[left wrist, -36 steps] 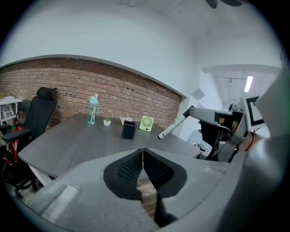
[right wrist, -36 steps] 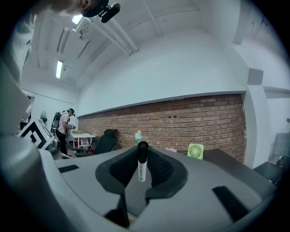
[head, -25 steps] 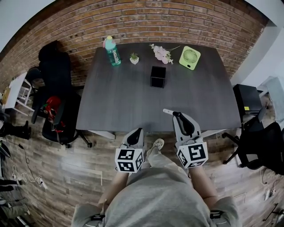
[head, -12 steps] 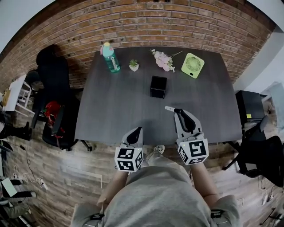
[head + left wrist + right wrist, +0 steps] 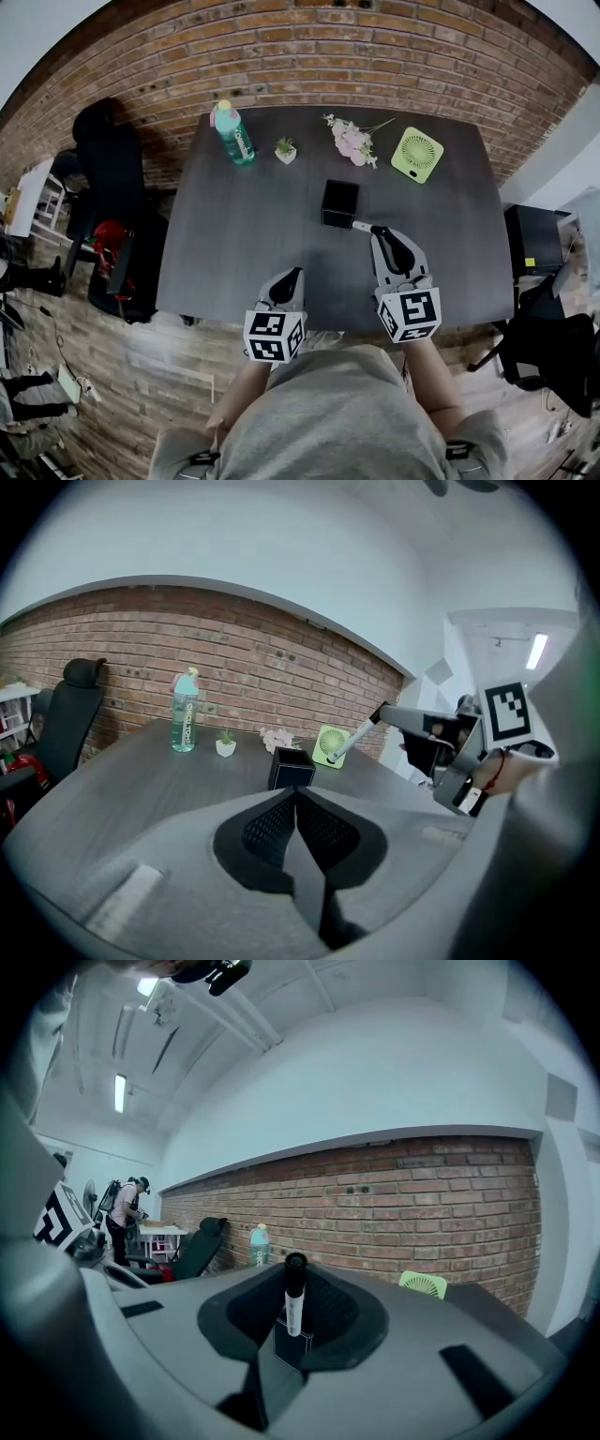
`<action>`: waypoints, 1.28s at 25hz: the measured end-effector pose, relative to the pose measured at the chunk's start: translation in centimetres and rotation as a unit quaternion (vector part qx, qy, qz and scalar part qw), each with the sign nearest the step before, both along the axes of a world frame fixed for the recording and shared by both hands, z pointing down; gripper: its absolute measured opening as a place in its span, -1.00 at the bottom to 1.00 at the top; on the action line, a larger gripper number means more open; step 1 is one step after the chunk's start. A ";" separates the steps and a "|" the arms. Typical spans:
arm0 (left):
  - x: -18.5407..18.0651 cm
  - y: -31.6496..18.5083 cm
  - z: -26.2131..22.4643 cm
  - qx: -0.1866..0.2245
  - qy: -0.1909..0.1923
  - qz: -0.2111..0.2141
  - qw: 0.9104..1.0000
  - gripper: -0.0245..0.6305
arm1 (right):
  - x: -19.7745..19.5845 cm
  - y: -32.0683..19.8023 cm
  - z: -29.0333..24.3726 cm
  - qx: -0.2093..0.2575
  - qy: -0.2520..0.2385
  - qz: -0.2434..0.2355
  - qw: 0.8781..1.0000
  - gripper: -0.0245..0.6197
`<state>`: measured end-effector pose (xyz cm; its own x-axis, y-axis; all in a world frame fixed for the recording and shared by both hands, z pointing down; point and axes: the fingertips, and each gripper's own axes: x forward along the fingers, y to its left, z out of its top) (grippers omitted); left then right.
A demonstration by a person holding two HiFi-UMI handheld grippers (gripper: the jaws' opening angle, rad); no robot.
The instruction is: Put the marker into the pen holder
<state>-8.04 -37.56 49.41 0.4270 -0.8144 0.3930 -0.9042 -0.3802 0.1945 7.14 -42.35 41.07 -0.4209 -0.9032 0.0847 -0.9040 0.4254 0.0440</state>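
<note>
A black square pen holder [image 5: 339,203] stands on the dark table [image 5: 234,244], a little beyond its middle. My right gripper [image 5: 381,232] is shut on a white marker [image 5: 362,226] with a black cap. The marker points left, and its tip lies close to the holder's near right corner. In the right gripper view the marker [image 5: 294,1297] stands upright between the jaws, with the holder [image 5: 298,1346] just behind it. The left gripper view shows the holder [image 5: 291,768] ahead and the marker [image 5: 352,742] slanting above it. My left gripper [image 5: 287,280] is shut and empty at the table's near edge.
Along the far edge stand a teal water bottle [image 5: 232,133], a small potted plant [image 5: 286,149], pink flowers [image 5: 352,141] and a green fan [image 5: 417,154]. A black office chair [image 5: 112,155] is at the left, more chairs at the right. A brick wall backs the table.
My right gripper has carried the marker forward, so its tip is now close to the pen holder. The left gripper stays at the near edge.
</note>
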 end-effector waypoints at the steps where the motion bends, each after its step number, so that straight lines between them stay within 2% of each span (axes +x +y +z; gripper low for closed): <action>1: -0.1 -0.5 0.1 -0.001 0.001 -0.002 1.000 -0.86 | -0.1 -0.6 0.3 -0.002 0.002 -0.001 1.000 -0.72; 16: 0.0 -5.6 2.3 -0.028 0.003 -0.001 1.000 -0.86 | -0.9 -8.4 4.9 -0.037 0.029 -0.005 0.999 -0.72; 32: 0.2 -7.3 3.1 -0.038 -0.001 0.004 0.999 -0.86 | -2.0 -11.3 9.2 -0.072 0.057 -0.015 0.996 -0.72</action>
